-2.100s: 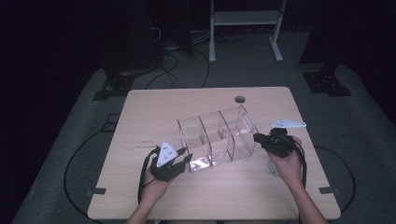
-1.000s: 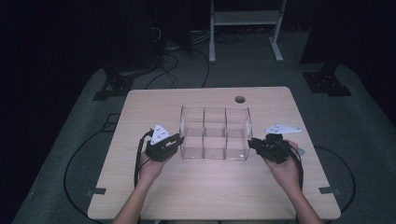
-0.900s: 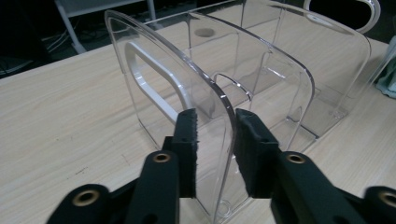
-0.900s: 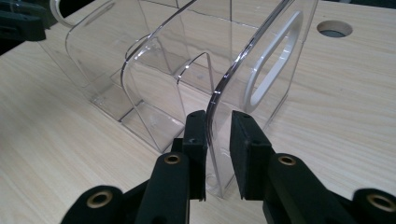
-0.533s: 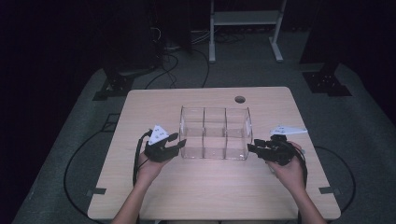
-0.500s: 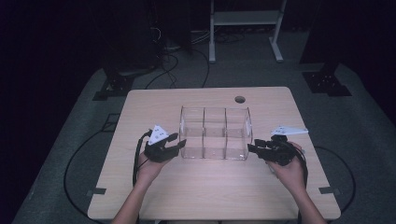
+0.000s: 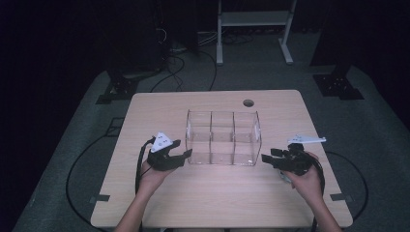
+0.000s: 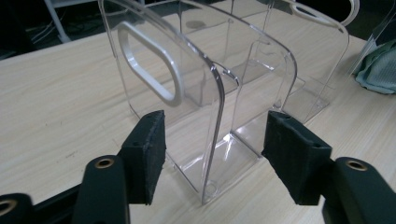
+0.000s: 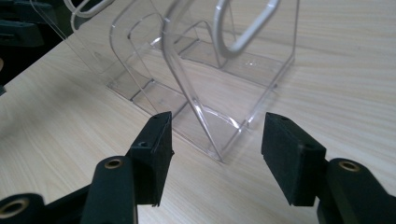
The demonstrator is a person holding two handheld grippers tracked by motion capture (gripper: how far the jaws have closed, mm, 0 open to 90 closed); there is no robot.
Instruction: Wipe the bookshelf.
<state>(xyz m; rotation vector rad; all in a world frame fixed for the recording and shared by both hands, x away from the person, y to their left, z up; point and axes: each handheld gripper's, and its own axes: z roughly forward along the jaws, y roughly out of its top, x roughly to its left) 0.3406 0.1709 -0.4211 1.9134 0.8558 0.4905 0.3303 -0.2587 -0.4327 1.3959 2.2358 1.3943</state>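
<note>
A clear plastic organizer box (image 7: 222, 138) with three compartments stands upright on the wooden table (image 7: 212, 203). My left gripper (image 7: 185, 155) sits at its near left corner, and its jaws have just been opening. In the left gripper view the box's corner edge (image 8: 212, 140) stands between the pads without touching them. At the near right corner my right gripper (image 7: 267, 158) has also just been opening its jaws. In the right gripper view the box corner (image 9: 205, 130) lies just beyond the spread pads, free of them.
A round cable hole (image 7: 248, 103) sits in the table's far edge. Cables and stand feet lie on the dark floor beyond. A greenish cloth (image 8: 378, 67) shows behind the box in the left gripper view.
Both grippers have let go of the box's near corners and their jaws stand wider. The right hand has drawn back slightly toward the person. The box rests level on the table.
</note>
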